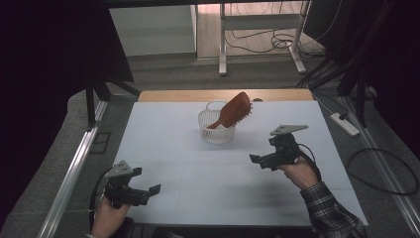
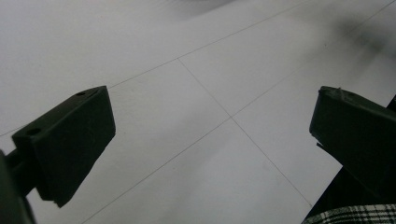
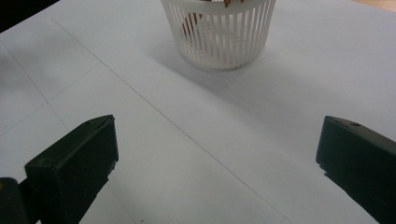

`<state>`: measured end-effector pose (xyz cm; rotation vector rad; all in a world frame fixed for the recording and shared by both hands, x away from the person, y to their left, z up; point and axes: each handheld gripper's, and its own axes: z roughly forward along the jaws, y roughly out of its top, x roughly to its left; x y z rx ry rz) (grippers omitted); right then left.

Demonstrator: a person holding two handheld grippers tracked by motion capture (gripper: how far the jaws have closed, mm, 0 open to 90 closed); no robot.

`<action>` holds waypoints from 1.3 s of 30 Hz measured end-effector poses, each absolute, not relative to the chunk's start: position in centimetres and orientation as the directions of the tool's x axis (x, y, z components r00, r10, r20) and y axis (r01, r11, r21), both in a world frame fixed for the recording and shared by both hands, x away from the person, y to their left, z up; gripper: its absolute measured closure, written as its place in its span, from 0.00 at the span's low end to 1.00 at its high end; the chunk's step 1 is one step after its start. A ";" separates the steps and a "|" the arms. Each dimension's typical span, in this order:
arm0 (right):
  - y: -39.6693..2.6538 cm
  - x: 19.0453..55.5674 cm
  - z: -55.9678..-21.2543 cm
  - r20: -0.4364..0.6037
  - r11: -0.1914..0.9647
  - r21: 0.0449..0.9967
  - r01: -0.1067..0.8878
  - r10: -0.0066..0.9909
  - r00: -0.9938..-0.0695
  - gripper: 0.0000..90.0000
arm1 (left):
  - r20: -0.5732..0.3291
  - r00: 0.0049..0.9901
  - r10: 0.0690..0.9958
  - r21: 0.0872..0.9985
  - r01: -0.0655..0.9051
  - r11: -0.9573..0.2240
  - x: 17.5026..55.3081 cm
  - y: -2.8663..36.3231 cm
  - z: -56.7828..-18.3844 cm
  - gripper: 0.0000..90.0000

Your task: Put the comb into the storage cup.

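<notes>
A white slatted basket (image 1: 216, 128) stood toward the far middle of the white table (image 1: 163, 148), with a reddish-brown hairbrush (image 1: 233, 111) propped inside it. The brush's handle end sat down in the basket while its head leaned up and out over the rim toward the far right, bristles facing right.

The right tongs (image 1: 262, 160), held in a hand (image 1: 298, 173) with a plaid sleeve (image 1: 329, 213), hung over the table to the near right of the basket, apart from it. In the right gripper view, the basket (image 3: 218, 31) stood ahead beyond the two black jaws, which were spread wide with bare table (image 3: 196, 140) between them; these tongs were released and held nothing. A sliver of the brush's brown handle (image 3: 190, 22) showed through the slats.

The left tongs (image 1: 151, 192) sat at the near left corner of the table, well apart from the basket, gripped by the person's left hand (image 1: 110, 216). The left gripper view looked down past widely parted jaws onto plain table (image 2: 205, 93) crossed by thin lines, with a scrap of plaid cloth (image 2: 355, 215) at the lower right edge. These tongs too were released and empty.

A strip of bare wood (image 1: 198, 95) ran along the table's far edge, and cables (image 1: 267, 42) trailed on the floor beyond it.
</notes>
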<state>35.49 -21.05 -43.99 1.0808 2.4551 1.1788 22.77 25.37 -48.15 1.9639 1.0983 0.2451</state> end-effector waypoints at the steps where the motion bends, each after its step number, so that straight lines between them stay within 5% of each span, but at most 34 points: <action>1: -21.1 35.5 -44.0 0.118 0.409 0.745 0.527 0.697 -0.707 0.00 | -0.219 0.596 0.773 0.754 0.606 -0.254 22.8 25.4 -48.1 0.00; 39: -23.9 33.0 -44.0 0.114 0.396 0.746 0.535 0.716 -0.689 0.00 | -0.223 0.591 0.776 0.751 0.611 -0.249 22.8 25.4 -48.2 0.01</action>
